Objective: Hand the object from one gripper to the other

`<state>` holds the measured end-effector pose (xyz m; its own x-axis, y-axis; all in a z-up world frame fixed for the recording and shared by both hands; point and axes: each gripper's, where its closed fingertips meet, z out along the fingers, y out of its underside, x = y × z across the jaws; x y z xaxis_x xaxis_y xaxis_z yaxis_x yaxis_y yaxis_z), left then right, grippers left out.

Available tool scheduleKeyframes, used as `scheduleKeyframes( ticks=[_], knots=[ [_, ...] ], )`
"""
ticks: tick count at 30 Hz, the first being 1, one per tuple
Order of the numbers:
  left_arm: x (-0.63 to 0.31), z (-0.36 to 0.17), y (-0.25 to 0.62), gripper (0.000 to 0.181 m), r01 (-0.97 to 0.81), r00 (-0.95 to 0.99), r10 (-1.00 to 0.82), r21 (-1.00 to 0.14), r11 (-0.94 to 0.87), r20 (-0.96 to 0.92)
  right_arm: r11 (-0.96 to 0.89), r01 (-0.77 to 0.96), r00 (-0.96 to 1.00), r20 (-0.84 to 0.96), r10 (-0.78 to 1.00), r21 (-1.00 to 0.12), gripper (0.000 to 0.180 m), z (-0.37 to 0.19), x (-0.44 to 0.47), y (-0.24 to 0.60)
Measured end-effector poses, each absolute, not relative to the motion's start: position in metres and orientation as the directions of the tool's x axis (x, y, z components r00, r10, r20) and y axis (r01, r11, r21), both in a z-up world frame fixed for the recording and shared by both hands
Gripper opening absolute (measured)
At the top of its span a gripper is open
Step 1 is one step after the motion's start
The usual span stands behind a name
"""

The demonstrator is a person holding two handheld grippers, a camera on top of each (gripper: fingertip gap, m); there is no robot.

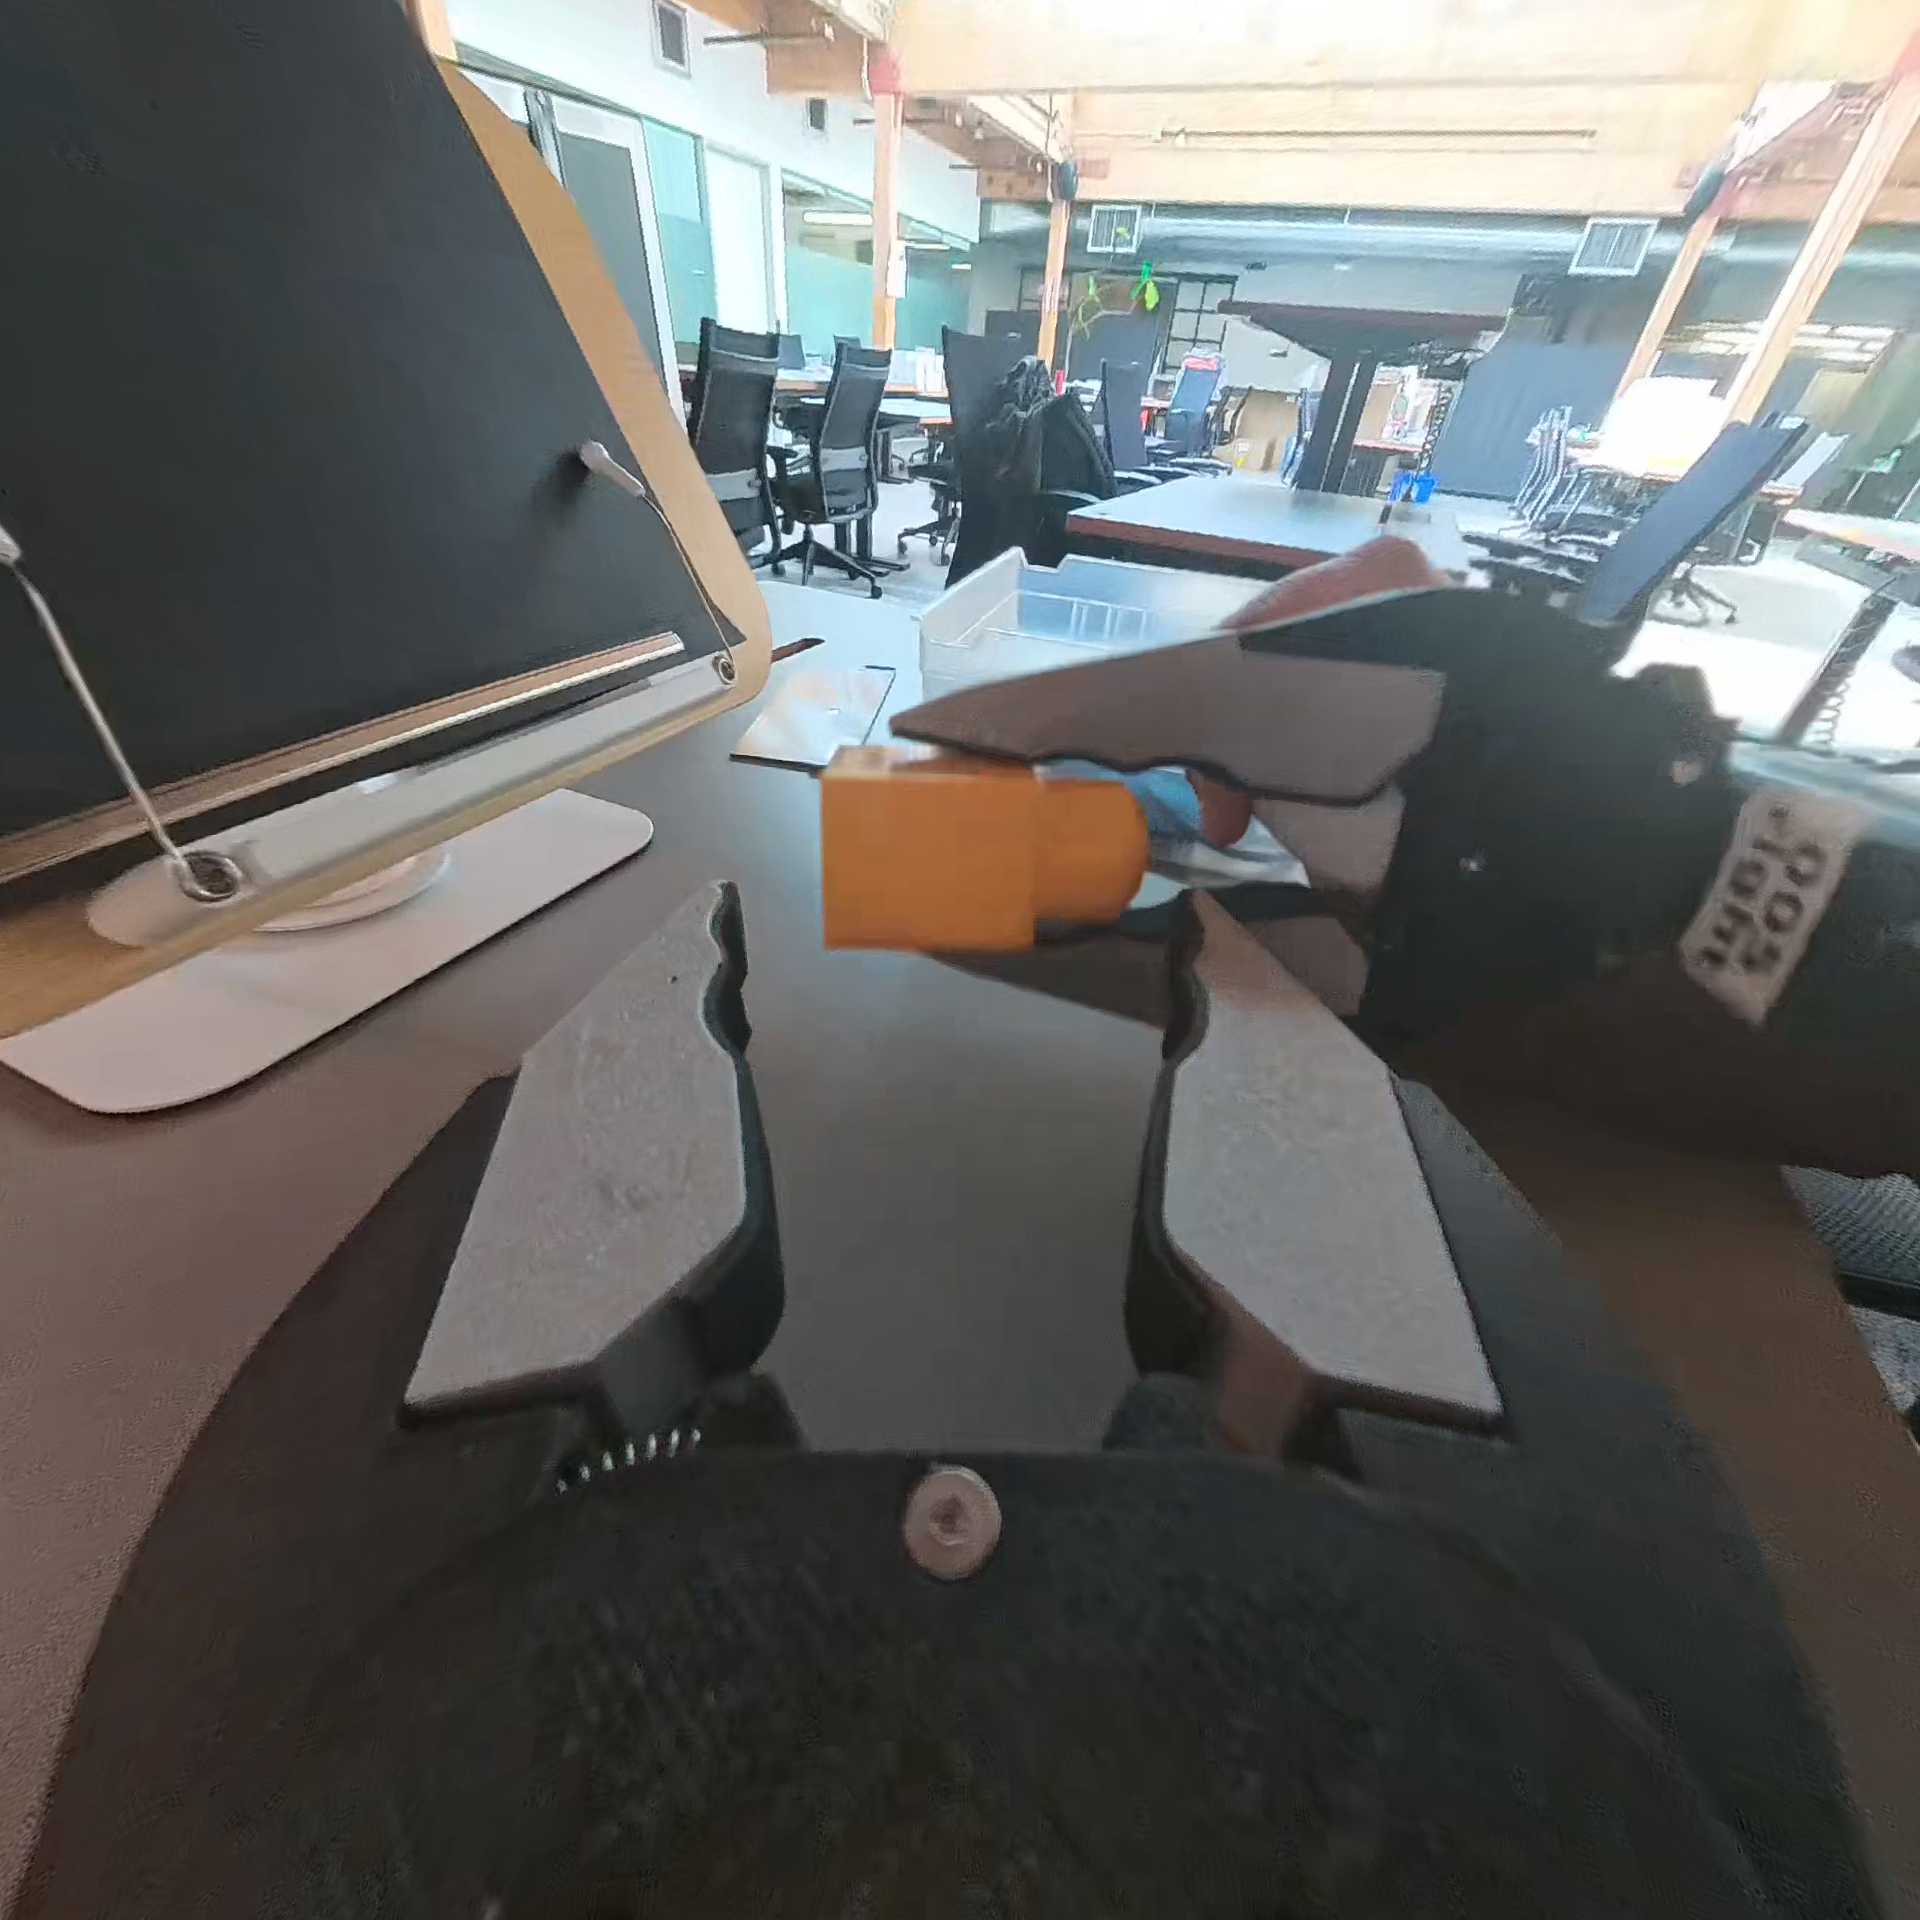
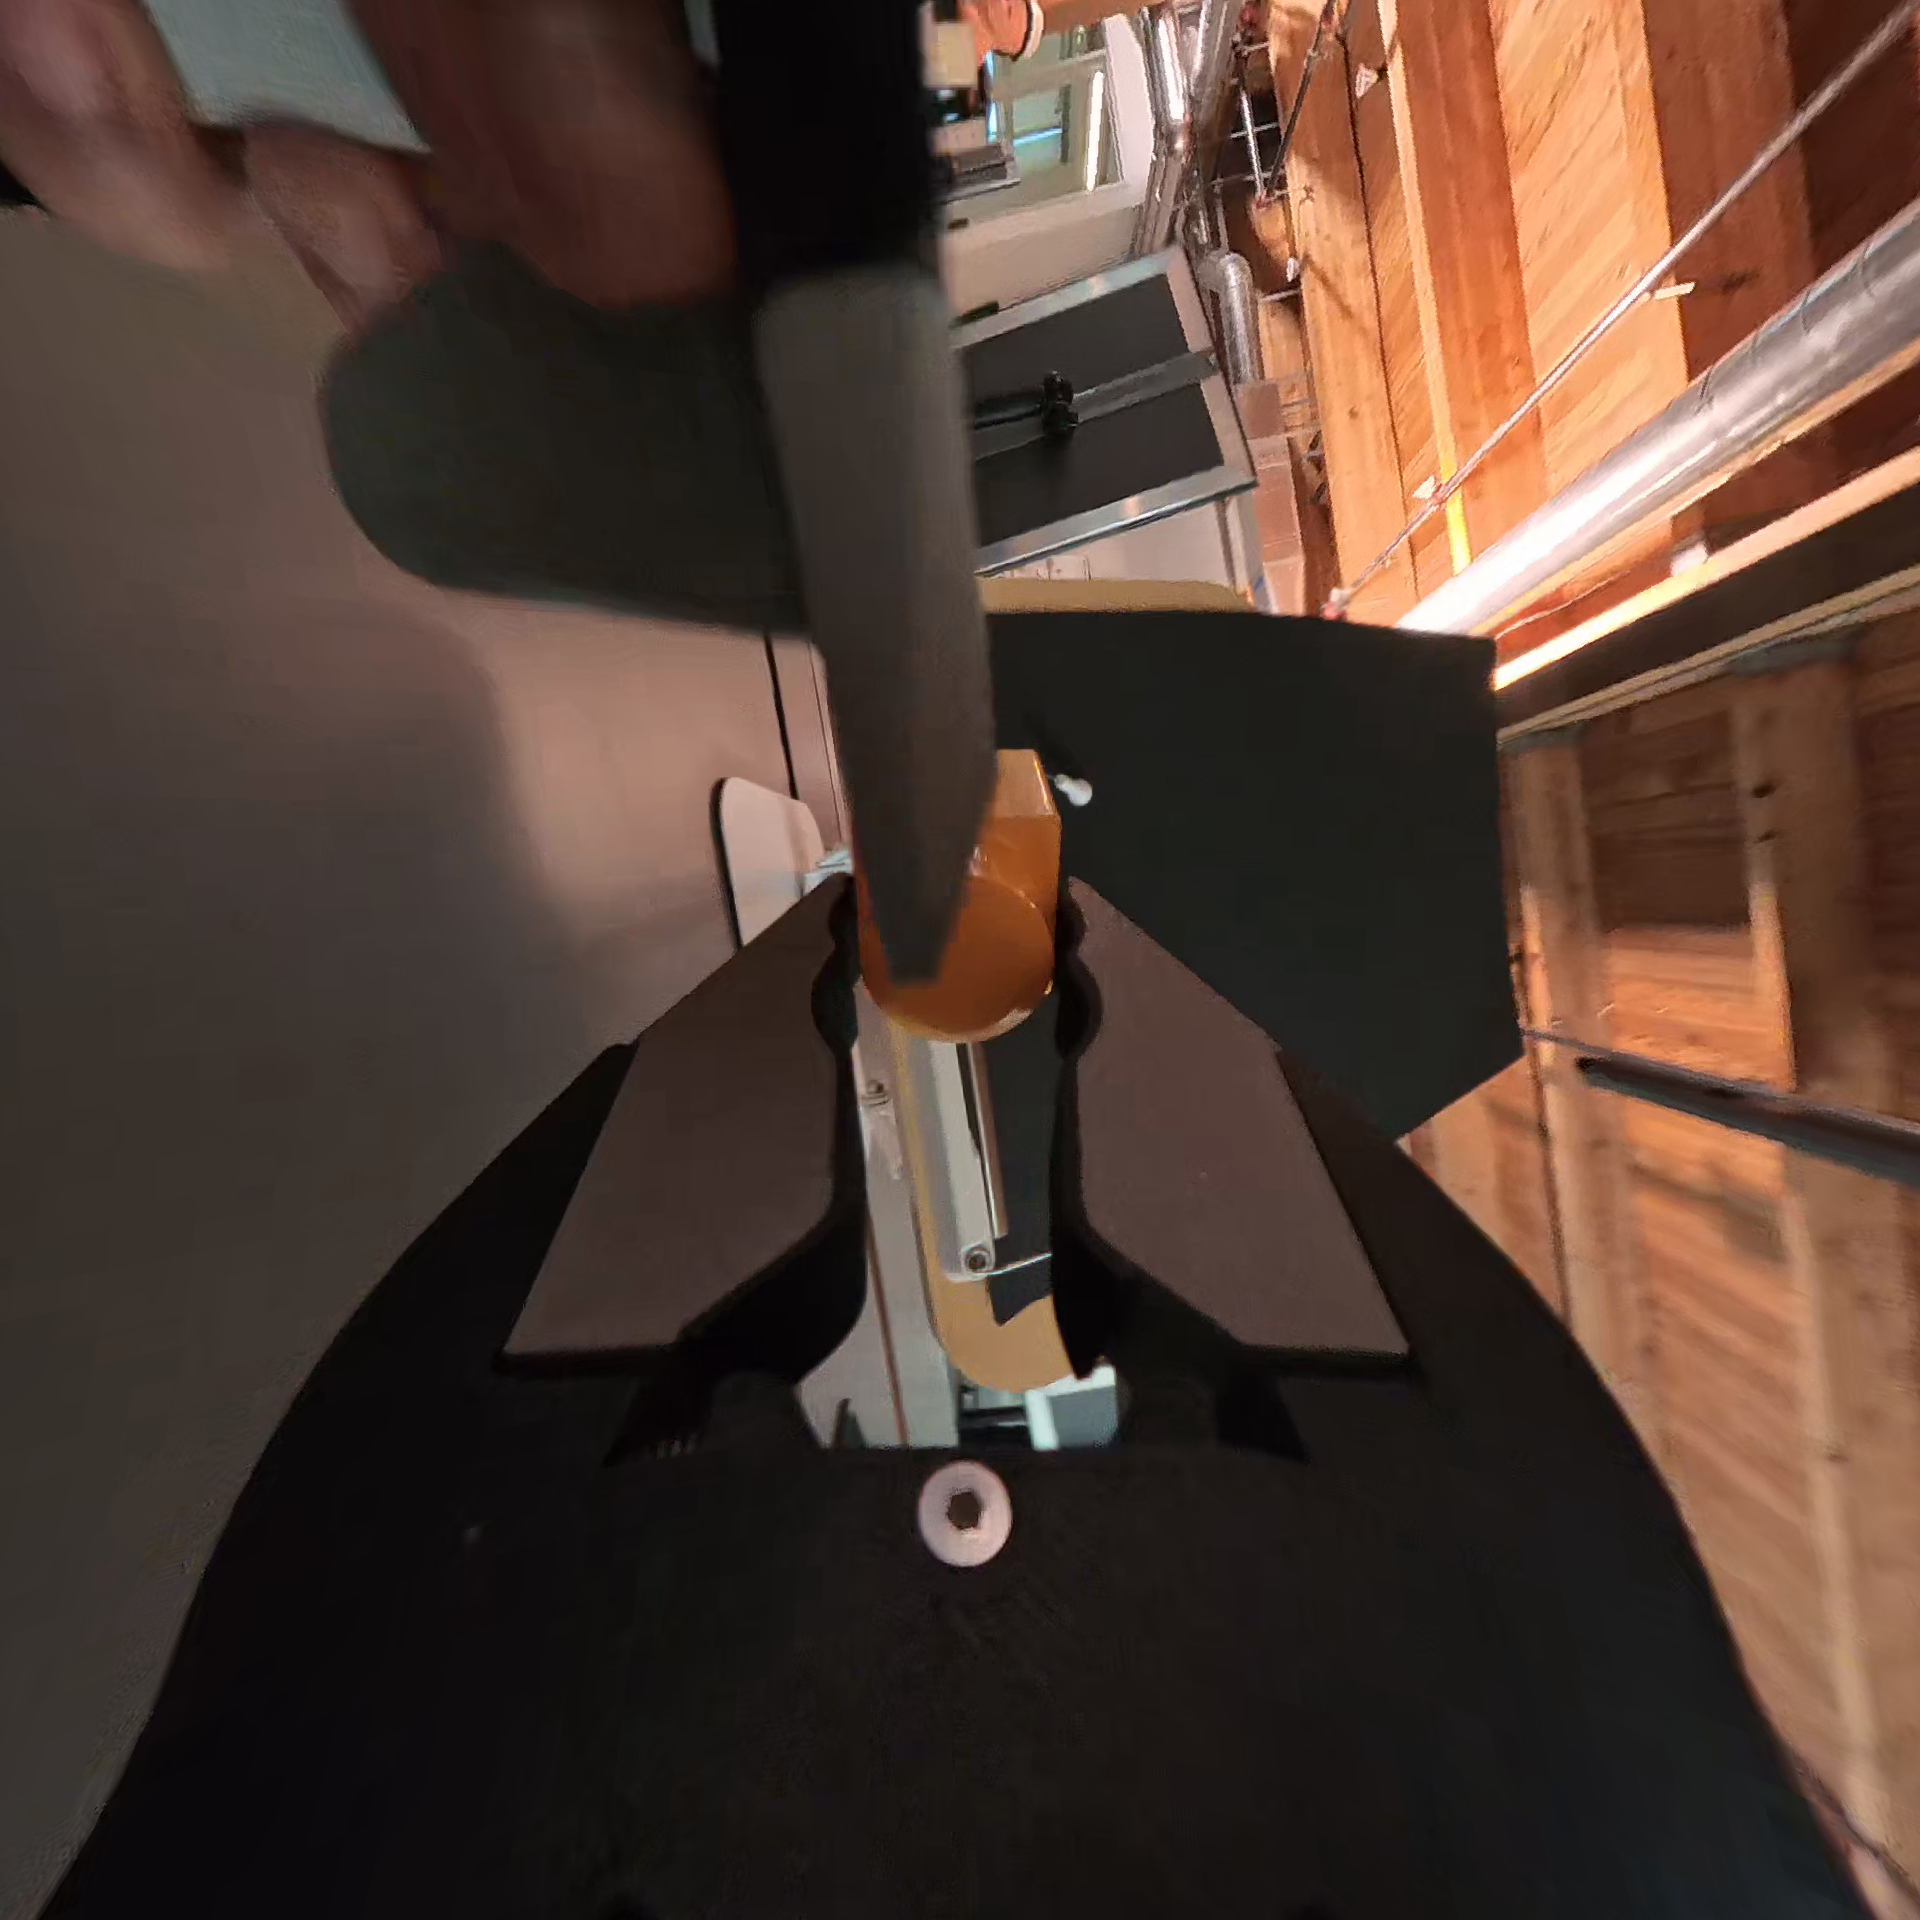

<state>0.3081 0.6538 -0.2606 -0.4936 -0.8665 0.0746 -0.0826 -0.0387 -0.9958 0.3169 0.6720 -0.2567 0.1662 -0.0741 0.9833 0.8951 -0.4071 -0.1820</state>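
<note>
Left hand-held gripper (image 1: 951,971) is seen spread wide, empty, just under the orange plastic block with a round stub (image 1: 971,854), which is pinched by the right hand-held gripper (image 2: 954,956), long axis lying crosswise above the dark table (image 1: 312,1195).

Left wrist view: rides the left gripper (image 1: 951,935), low over the dark tabletop (image 1: 260,1195), facing level across it into an open office.
Right wrist view: rides the right gripper (image 2: 951,935), rolled sideways; tabletop on the left edge, wooden ceiling beams (image 2: 1558,312) on the right.
Nearness: both very close.
Shared: the orange plastic block with a round end (image 1: 935,862) (image 2: 997,935), both grippers, black-faced wooden stand (image 1: 260,416) (image 2: 1299,831).
</note>
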Motion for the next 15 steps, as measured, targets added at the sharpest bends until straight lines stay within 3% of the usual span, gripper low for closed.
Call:
scheduleKeyframes(
  ticks=[3, 6, 9, 11, 12, 14, 15],
  knots=[
    [0.310, -0.264, 0.647, 0.067, -0.073, -0.489, -0.872, -0.997, 0.034, 0.007, -0.420, 0.900, 0.103, 0.994, -0.045, -0.112, 0.034, -0.265, 0.304, 0.680],
    [0.310, -0.272, 0.648, 0.066, -0.051, -0.462, -0.867, -0.971, 0.236, -0.186, -0.396, 0.898, 0.197, 0.980, -0.024, -0.190, 0.041, -0.272, 0.302, 0.681],
    [0.310, -0.272, 0.663, 0.065, 0.022, -0.327, -0.805, -0.855, 0.518, -0.496, -0.337, 0.827, 0.499, 0.863, 0.071, -0.450, 0.059, -0.288, 0.297, 0.677],
    [0.312, -0.270, 0.674, 0.066, 0.036, -0.216, -0.709, -0.731, 0.681, -0.671, -0.281, 0.668, 0.741, 0.648, 0.176, -0.689, 0.051, -0.294, 0.288, 0.671],
    [0.312, -0.268, 0.676, 0.066, 0.056, -0.170, -0.646, -0.662, 0.747, -0.744, -0.267, 0.586, 0.810, 0.554, 0.192, -0.765, 0.047, -0.289, 0.289, 0.668],
    [0.308, -0.257, 0.671, 0.066, 0.125, -0.078, -0.528, -0.534, 0.836, -0.846, -0.230, 0.402, 0.911, 0.363, 0.197, -0.886, 0.070, -0.277, 0.295, 0.666],
    [0.305, -0.253, 0.667, 0.066, 0.158, -0.045, -0.475, -0.476, 0.865, -0.879, -0.210, 0.294, 0.940, 0.242, 0.240, -0.933, 0.070, -0.273, 0.291, 0.664]
  ],
)
